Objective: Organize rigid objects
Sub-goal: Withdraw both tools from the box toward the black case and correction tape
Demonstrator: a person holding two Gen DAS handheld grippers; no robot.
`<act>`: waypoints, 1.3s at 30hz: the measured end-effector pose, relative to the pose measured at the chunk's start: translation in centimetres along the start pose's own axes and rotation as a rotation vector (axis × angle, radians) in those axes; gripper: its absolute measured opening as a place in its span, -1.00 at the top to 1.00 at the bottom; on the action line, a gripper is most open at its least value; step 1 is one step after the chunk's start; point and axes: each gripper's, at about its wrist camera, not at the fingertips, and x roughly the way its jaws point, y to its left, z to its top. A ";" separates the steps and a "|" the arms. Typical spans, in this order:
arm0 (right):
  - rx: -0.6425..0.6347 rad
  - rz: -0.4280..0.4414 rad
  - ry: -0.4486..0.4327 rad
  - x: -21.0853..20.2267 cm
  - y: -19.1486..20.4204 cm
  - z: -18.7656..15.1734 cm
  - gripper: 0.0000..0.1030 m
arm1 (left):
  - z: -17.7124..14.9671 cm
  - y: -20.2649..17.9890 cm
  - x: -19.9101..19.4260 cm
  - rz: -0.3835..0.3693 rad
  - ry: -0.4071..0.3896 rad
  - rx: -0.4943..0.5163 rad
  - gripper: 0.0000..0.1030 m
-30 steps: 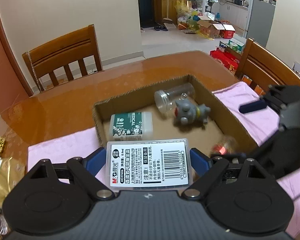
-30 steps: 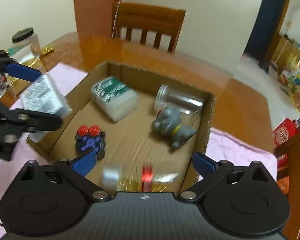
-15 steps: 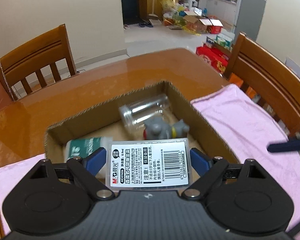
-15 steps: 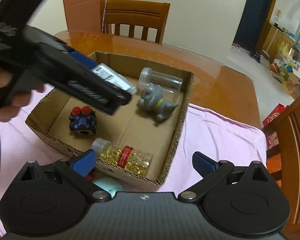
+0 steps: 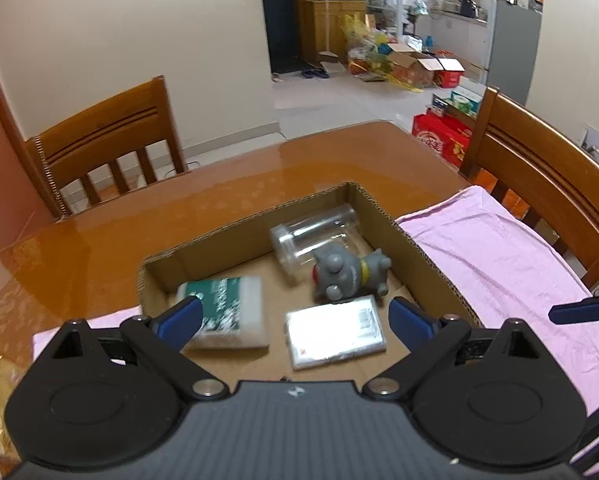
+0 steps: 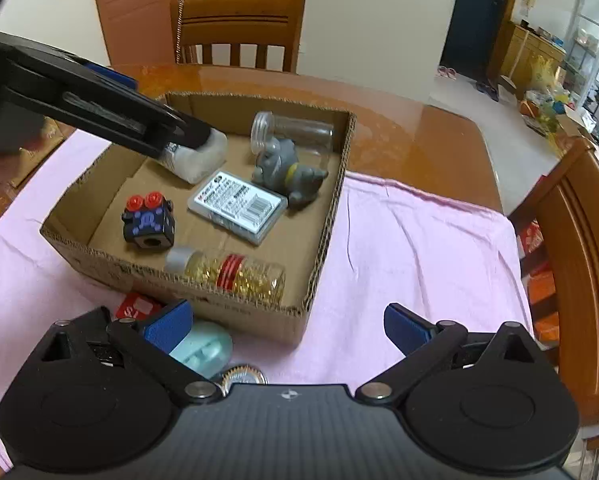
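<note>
**With both grippers spread, the clear case lies flat in the box**

While the left gripper hangs over the near edge of the cardboard box, its blue fingers stand wide apart with nothing between them. Below that gap, a clear plastic case with a printed barcode label lies flat on the box floor, near the middle. Just beyond it is a grey toy figure with a yellow collar, lying on its side, touching or nearly touching the case's far edge. A clear empty jar lies on its side behind the toy, in the far corner. A white packet with green print rests against the box's far-left wall; in the right wrist view the left gripper's tip covers part of it. A black cube toy with red knobs sits toward the near-left of the box, and a bottle of yellow capsules with a red band lies along the near wall.

The right gripper is outside the box over the pink cloth, fingers also spread wide and holding nothing. Beneath its left finger lie a pale teal round object and a red packet, on the cloth beside the box.
</note>
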 end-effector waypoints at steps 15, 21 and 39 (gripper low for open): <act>0.091 -0.013 0.038 -0.4 4.5 -6.1 -1.00 | -8.2 1.5 -6.2 0.046 0.006 -0.076 -0.92; 0.114 -0.044 0.056 1.0 6.0 -7.8 -1.00 | -12.0 1.2 -5.8 0.050 0.066 -0.093 -0.94; -0.101 0.086 0.079 3.6 5.4 -10.1 -1.00 | -16.6 1.1 2.0 0.199 0.213 -0.392 -0.94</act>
